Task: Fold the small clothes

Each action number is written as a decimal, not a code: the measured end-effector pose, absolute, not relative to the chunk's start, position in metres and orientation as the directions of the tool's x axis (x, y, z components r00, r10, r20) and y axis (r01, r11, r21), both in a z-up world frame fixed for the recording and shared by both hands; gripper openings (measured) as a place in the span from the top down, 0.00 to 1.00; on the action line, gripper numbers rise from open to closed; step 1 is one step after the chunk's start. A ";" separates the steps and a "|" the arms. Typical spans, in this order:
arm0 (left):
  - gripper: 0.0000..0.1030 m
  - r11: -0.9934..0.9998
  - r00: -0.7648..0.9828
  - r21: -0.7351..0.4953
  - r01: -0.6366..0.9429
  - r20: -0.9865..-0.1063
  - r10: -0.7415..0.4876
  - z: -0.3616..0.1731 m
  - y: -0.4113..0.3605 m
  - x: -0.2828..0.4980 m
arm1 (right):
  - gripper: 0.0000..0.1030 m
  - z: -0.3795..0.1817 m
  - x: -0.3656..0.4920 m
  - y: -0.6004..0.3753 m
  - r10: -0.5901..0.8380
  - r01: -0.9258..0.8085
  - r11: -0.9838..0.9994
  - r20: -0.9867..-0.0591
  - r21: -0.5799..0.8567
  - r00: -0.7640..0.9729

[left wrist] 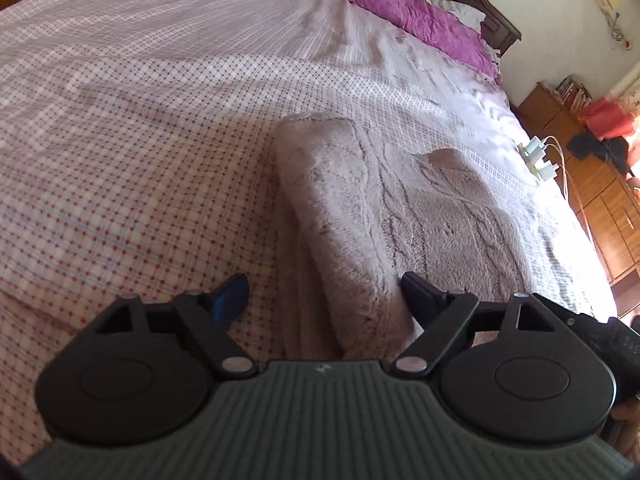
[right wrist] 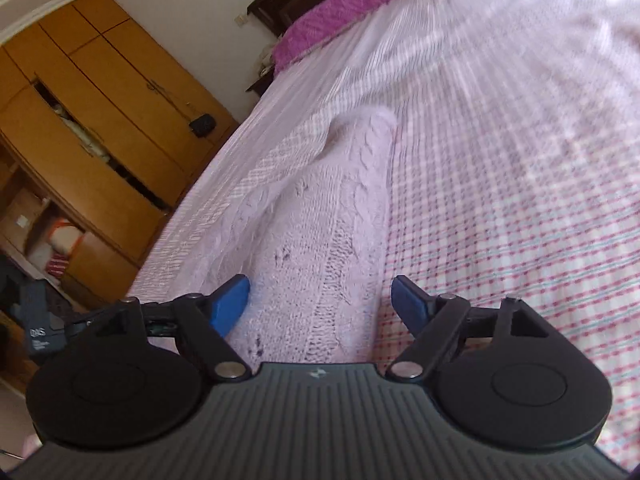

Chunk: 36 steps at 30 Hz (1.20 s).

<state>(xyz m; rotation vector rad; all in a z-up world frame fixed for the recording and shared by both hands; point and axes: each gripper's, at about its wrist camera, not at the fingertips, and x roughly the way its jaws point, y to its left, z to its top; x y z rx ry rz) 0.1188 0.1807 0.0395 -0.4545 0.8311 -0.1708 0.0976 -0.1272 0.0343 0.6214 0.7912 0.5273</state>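
Observation:
A pale pink cable-knit garment (left wrist: pixel 384 208) lies folded lengthwise on the checked bedsheet (left wrist: pixel 140 140). My left gripper (left wrist: pixel 322 300) is open, its blue pads either side of the garment's near left folded edge, the right pad against the knit. In the right wrist view the same garment (right wrist: pixel 320 240) stretches away from me. My right gripper (right wrist: pixel 320 304) is open over its near end, the left pad on the knit and the right pad over the sheet (right wrist: pixel 500 200). Nothing is gripped.
A purple quilt (left wrist: pixel 400 12) and dark headboard (left wrist: pixel 496 20) lie at the bed's far end. White chargers (left wrist: pixel 538 156) with cables sit by the bed's right edge, beside wooden cabinets (left wrist: pixel 600 200). A wooden wardrobe (right wrist: pixel 92 120) stands left of the bed.

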 end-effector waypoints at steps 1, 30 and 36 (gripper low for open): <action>0.19 0.884 0.665 -0.467 -0.016 -0.665 -0.339 0.038 0.179 0.120 | 0.19 0.028 0.103 -0.127 0.667 -0.195 0.675 -0.475 0.712 0.574; 0.56 0.736 0.561 -0.658 0.160 -0.553 -0.616 0.091 0.079 0.060 | 0.49 0.123 0.014 -0.223 0.648 -0.210 0.694 -0.471 0.689 0.599; 0.55 0.855 0.552 -0.494 0.159 -0.673 -0.492 0.060 0.062 0.031 | 0.47 0.065 -0.020 -0.246 0.551 -0.079 0.760 -0.576 0.645 0.604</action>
